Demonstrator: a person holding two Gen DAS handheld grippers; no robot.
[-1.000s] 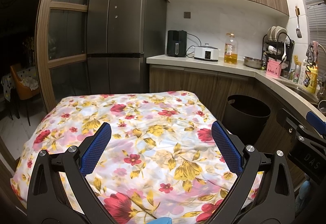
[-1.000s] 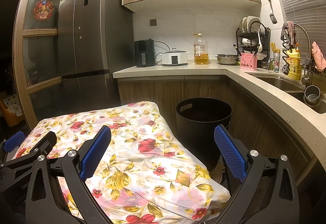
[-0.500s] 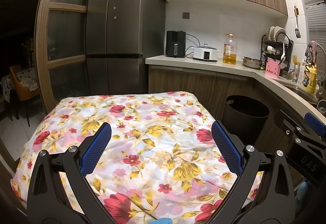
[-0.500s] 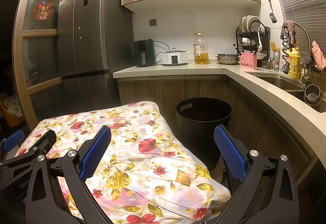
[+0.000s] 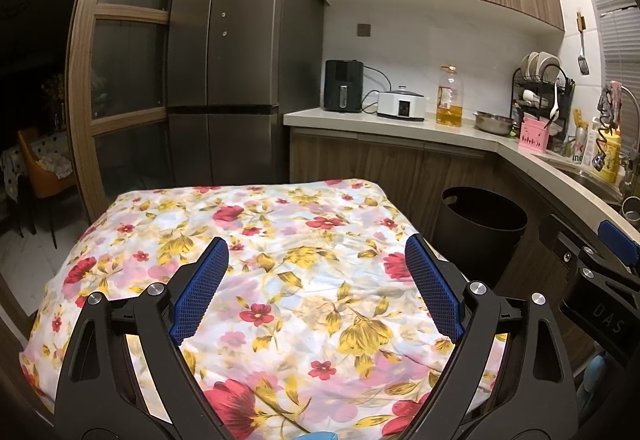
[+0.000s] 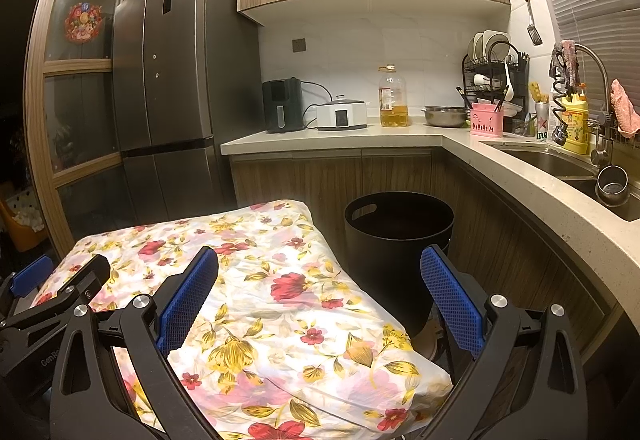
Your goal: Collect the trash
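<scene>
Upright black bin (image 6: 398, 240) beside floral table (image 6: 256, 280)

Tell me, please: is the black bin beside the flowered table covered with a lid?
No, the black bin stands open beside the flowered cloth, and its dark inside shows below the rim.

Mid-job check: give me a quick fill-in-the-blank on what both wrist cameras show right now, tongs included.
1. Both the left tongs and the right tongs are ____ and hold nothing.
2. The black trash bin stands on the floor between the floral-covered table and the ____ cabinets.
3. The cooking oil bottle stands on the ____.
4. The table's cloth is printed with ____.

Missing words: open; wooden; countertop; flowers
</scene>
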